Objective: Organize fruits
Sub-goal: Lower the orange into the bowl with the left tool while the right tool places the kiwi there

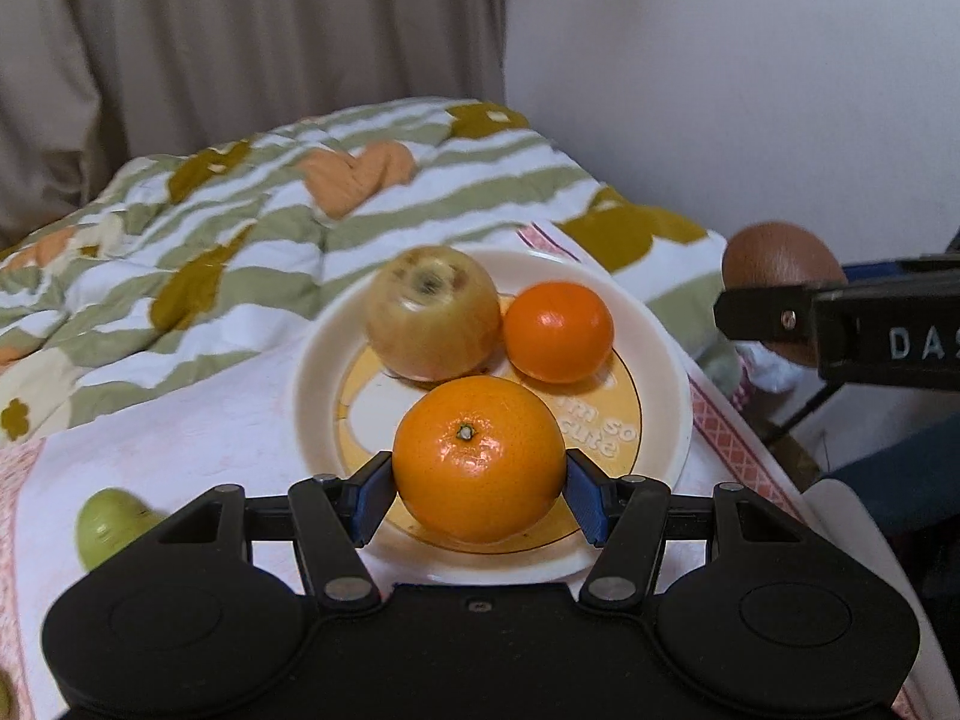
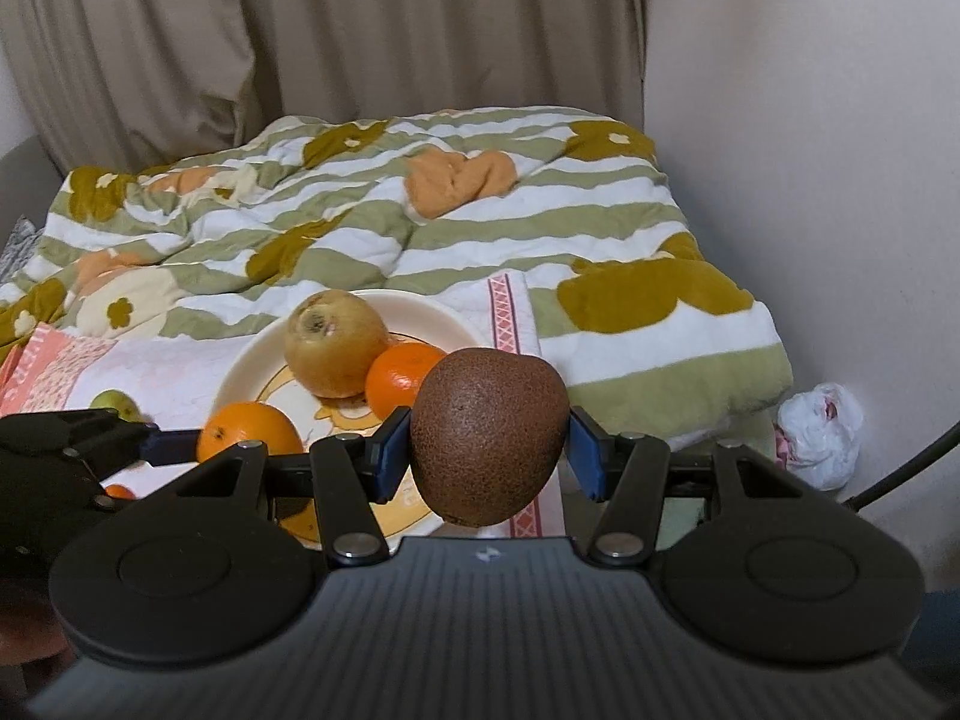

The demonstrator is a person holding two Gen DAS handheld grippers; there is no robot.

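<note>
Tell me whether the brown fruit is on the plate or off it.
Off it. The brown fruit is shut between the right tool's pads, held above the plate's near right edge.

apple (image 1: 432, 319) and tangerine (image 1: 558, 331) on plate (image 1: 312, 360), perhaps touching

both grippers, the left gripper (image 1: 479, 489) and the right gripper (image 2: 489, 457), are matte black with round housings, silver pivot screws, blue finger pads (image 1: 375, 495), and white "das" lettering on the right one's side.
</note>
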